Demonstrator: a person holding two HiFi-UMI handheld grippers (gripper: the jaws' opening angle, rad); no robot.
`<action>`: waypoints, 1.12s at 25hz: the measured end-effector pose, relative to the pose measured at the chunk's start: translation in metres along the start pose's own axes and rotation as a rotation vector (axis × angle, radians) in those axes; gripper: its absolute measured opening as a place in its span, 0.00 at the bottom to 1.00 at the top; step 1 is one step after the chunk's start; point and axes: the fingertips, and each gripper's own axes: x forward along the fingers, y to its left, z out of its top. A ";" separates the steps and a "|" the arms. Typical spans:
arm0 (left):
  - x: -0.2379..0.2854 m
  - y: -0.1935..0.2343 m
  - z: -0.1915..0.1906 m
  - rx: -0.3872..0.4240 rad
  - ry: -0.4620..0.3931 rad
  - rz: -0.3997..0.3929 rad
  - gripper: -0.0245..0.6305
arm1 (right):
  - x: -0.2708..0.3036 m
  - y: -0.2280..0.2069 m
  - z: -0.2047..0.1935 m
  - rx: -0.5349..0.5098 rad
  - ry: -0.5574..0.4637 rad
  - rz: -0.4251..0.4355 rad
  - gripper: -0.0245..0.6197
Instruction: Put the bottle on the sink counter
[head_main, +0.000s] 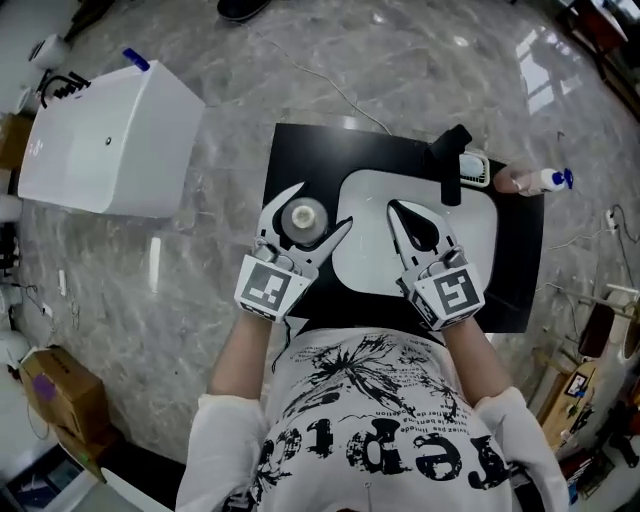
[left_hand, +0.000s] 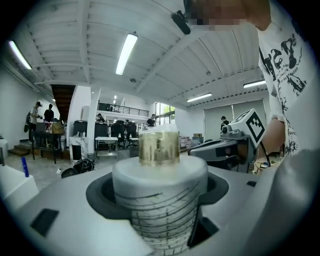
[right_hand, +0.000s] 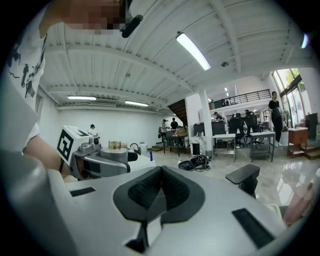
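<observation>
A white bottle (head_main: 305, 217) with a gold cap (left_hand: 159, 146) stands upright between the jaws of my left gripper (head_main: 322, 208), which is shut on it. It is over the black sink counter (head_main: 300, 150), just left of the white basin (head_main: 475, 235). Whether its base touches the counter is hidden. In the left gripper view the bottle (left_hand: 160, 200) fills the gap between the jaws. My right gripper (head_main: 400, 212) hangs over the basin, its dark pads (right_hand: 172, 187) pressed together with nothing between them.
A black faucet (head_main: 452, 160) and a soap dish (head_main: 473, 168) sit at the basin's far edge. A spray bottle (head_main: 540, 181) lies on the counter's far right corner. A white box (head_main: 110, 140) stands on the marble floor to the left, a cardboard box (head_main: 60, 390) nearer.
</observation>
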 end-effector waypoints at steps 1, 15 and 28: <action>0.007 0.009 -0.009 -0.004 0.002 -0.014 0.57 | 0.009 -0.004 -0.006 0.005 0.005 -0.015 0.06; 0.119 0.100 -0.123 -0.057 0.108 -0.124 0.57 | 0.108 -0.075 -0.072 0.062 0.058 -0.120 0.06; 0.186 0.135 -0.168 -0.040 0.191 -0.156 0.57 | 0.144 -0.104 -0.108 0.063 0.121 -0.131 0.06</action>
